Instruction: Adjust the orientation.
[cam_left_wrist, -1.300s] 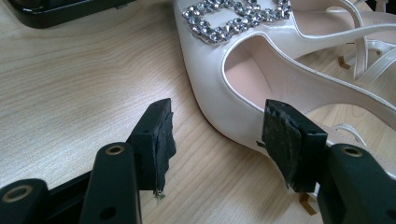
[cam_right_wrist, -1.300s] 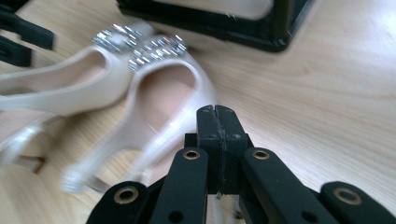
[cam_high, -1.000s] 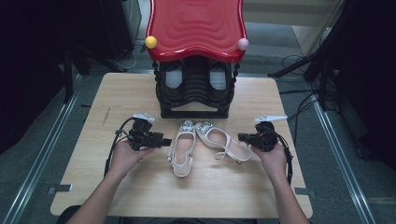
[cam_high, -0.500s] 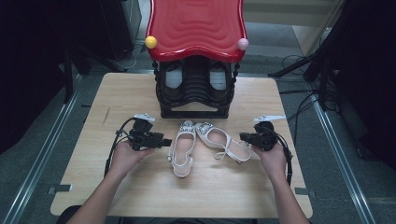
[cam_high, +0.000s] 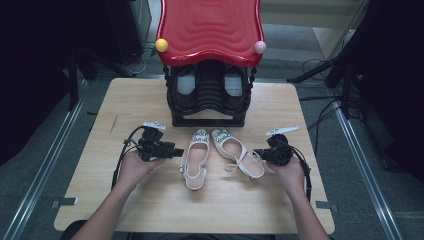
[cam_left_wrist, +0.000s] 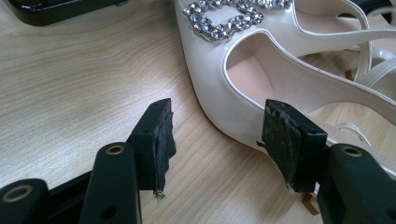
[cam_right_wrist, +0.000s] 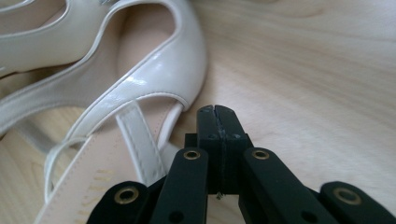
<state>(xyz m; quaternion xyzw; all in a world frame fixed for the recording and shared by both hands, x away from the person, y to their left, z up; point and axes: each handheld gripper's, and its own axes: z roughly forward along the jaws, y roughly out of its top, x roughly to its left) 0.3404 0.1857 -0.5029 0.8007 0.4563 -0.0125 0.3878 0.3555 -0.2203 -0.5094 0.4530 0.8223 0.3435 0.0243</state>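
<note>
Item: pair of white slingback shoes, jewelled buckles at the toes, lying side by side near the middle of the wooden table (cam_high: 150, 210), toes pointing far toward the rack. Left shoe (cam_high: 196, 156) lies straight; right shoe (cam_high: 236, 158) lies angled, heel swung out to the right, straps loose. Left gripper (cam_high: 176, 151), held in the person's left hand (cam_high: 134, 167), sits just left of the left shoe with jaws spread; in the left gripper view one pad (cam_left_wrist: 286, 137) stands at the shoe's side wall and the other pad on bare wood, nothing pinched. Right gripper (cam_high: 257, 154), in the right hand (cam_high: 290, 172), rests at the heel end of the right shoe, jaws pressed together on nothing, tip just beside the heel strap (cam_right_wrist: 137, 140). Handling note, as judgement: the left gripper looks ready to take the left shoe; best slid forward so one pad goes inside the opening and the other outside, closing on the stiff side wall rather than the thin strap or the glossy curve, which may slip. Right gripper would need opening before any grasp. Beyond, at the far edge: black shoe rack (cam_high: 209, 100) under a red wavy top (cam_high: 210, 30), holding another pair.
</note>
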